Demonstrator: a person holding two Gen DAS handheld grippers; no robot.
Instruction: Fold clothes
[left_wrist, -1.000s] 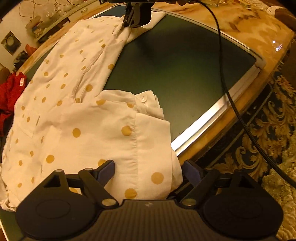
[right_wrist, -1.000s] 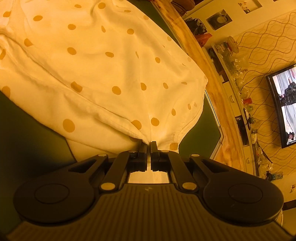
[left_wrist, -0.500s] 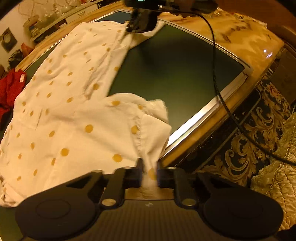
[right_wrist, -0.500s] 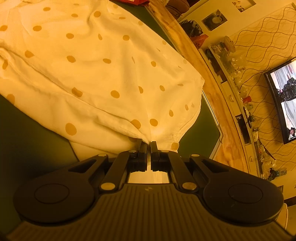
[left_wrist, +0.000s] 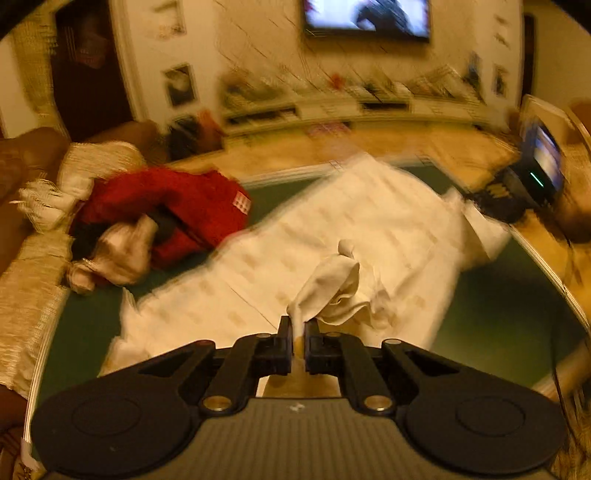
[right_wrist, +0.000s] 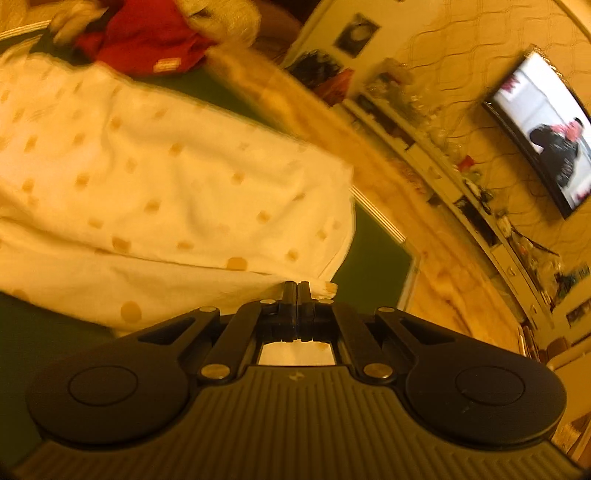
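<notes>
A white shirt with yellow dots (left_wrist: 369, 229) lies spread across the dark green table top (left_wrist: 498, 314). My left gripper (left_wrist: 298, 328) is shut on a bunched sleeve end (left_wrist: 332, 280), lifted above the shirt's body. In the right wrist view the same shirt (right_wrist: 166, 184) fills the left half, and my right gripper (right_wrist: 297, 288) is shut on its near edge. That gripper also shows at the far right of the left wrist view as a dark blurred shape (left_wrist: 517, 188). Both views are motion-blurred.
A red garment (left_wrist: 177, 206) and a pale crumpled cloth (left_wrist: 118, 251) lie at the table's far left. A fringed cream cover (left_wrist: 33, 288) borders the left side. The marble table rim (right_wrist: 369, 155) runs behind the shirt. A shelf and a TV (right_wrist: 546, 129) line the wall.
My left gripper went from open around the sleeve to shut on it, then lifted and swung it over the shirt, its view turning toward the wall. My right gripper kept its hold and shifted slightly.
</notes>
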